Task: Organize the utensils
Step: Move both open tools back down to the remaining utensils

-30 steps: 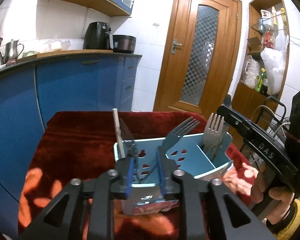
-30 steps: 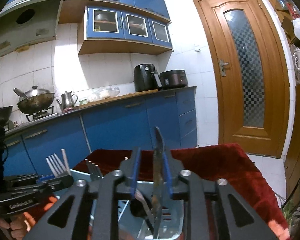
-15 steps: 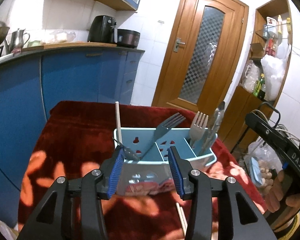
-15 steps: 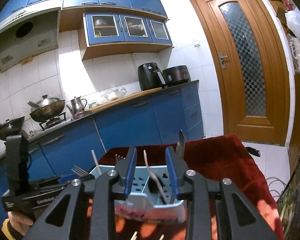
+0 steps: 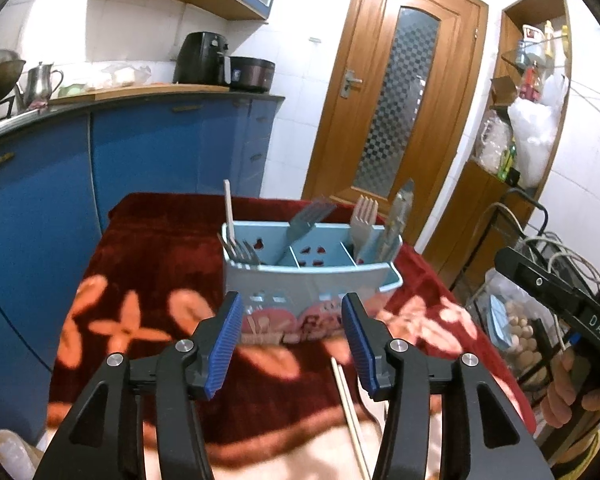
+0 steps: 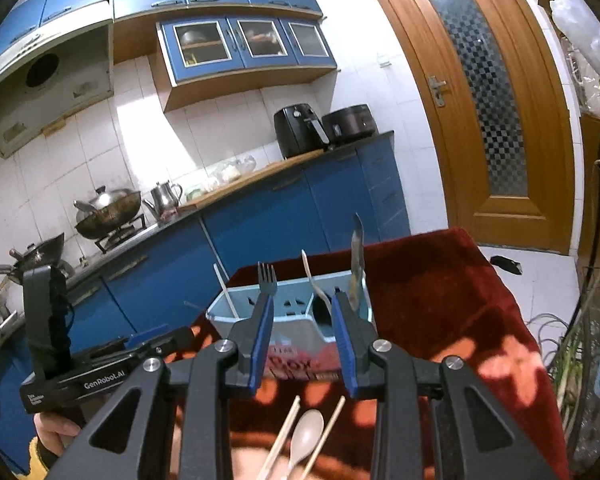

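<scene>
One light-blue utensil caddy is standing on the red floral tablecloth, divided into three compartments. It is holding three forks, one knife at the right end and one upright chopstick at the left end. Two chopsticks and one pale spoon are lying on the cloth in front of it. "GenRobot.AI" is showing on the left tool's body, "DAS" on the right one's. The left gripper is gaping wide, gripping nothing, just short of the caddy. The right gripper is likewise spread and empty, above the loose chopsticks.
</scene>
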`<move>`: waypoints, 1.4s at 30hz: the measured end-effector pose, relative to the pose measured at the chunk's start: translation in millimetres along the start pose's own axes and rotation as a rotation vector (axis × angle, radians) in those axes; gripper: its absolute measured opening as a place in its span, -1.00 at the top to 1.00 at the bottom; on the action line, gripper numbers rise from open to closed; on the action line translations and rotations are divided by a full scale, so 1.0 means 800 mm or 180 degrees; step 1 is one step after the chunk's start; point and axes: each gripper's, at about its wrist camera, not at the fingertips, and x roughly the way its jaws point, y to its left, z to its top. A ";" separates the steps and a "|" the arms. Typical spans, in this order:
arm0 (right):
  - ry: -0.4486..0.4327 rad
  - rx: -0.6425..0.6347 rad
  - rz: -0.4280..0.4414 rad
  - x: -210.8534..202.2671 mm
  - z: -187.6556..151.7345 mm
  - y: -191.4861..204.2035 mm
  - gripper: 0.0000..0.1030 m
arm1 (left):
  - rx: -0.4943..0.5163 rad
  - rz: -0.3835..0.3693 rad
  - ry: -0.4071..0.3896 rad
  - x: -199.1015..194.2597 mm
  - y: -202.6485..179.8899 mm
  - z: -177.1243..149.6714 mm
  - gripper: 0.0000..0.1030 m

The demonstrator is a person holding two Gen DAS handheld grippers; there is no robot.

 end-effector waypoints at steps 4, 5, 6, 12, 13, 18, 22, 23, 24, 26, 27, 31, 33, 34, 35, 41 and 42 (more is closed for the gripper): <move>0.0127 0.0026 -0.0038 -0.008 -0.015 0.001 0.35 | 0.0069 0.0001 0.0126 -0.001 -0.008 -0.014 -0.03; 0.0153 0.0034 -0.0048 -0.010 -0.017 -0.001 0.35 | 0.0077 -0.0001 0.0171 -0.001 -0.010 -0.018 -0.03; 0.0173 0.0045 -0.0060 -0.011 -0.020 -0.002 0.35 | 0.0079 -0.0006 0.0207 0.000 -0.011 -0.022 -0.03; 0.0286 0.0154 -0.0120 -0.020 -0.043 -0.013 0.35 | 0.0095 0.0039 0.0436 0.010 -0.021 -0.045 -0.03; 0.0302 0.0177 -0.0129 -0.022 -0.046 -0.016 0.35 | 0.0093 0.0048 0.0476 0.012 -0.021 -0.050 -0.03; 0.0373 0.0264 -0.0150 -0.026 -0.061 -0.028 0.34 | 0.0116 0.0107 0.0661 0.027 -0.026 -0.069 -0.03; 0.0422 0.0321 -0.0165 -0.025 -0.070 -0.036 0.34 | 0.0142 0.0167 0.0809 0.042 -0.030 -0.083 -0.03; 0.0436 0.0335 -0.0166 -0.025 -0.073 -0.038 0.34 | 0.0156 0.0183 0.0833 0.044 -0.031 -0.086 -0.03; 0.0448 0.0347 -0.0171 -0.025 -0.075 -0.040 0.34 | 0.0174 0.0208 0.0865 0.048 -0.033 -0.088 -0.03; 0.0466 0.0362 -0.0180 -0.025 -0.078 -0.044 0.34 | 0.0206 0.0245 0.0921 0.054 -0.034 -0.092 -0.03; 0.0470 0.0363 -0.0188 -0.026 -0.080 -0.045 0.34 | 0.0217 0.0260 0.0945 0.057 -0.035 -0.094 -0.03; 0.0495 0.0390 -0.0214 -0.027 -0.086 -0.053 0.34 | 0.0251 0.0290 0.1041 0.068 -0.037 -0.101 -0.03; 0.0511 0.0412 -0.0216 -0.026 -0.088 -0.056 0.34 | 0.0273 0.0278 0.1085 0.072 -0.040 -0.104 -0.03; 0.0517 0.0423 -0.0217 -0.026 -0.089 -0.058 0.34 | 0.0287 0.0254 0.1109 0.074 -0.042 -0.106 -0.03; 0.0522 0.0431 -0.0219 -0.026 -0.091 -0.060 0.34 | 0.0300 0.0238 0.1120 0.075 -0.044 -0.107 -0.03; 0.0537 0.0476 -0.0215 -0.026 -0.094 -0.068 0.34 | 0.0452 0.0255 0.1110 0.080 -0.057 -0.111 0.14; 0.0540 0.0483 -0.0213 -0.026 -0.095 -0.069 0.34 | 0.0452 0.0243 0.1115 0.081 -0.058 -0.111 0.20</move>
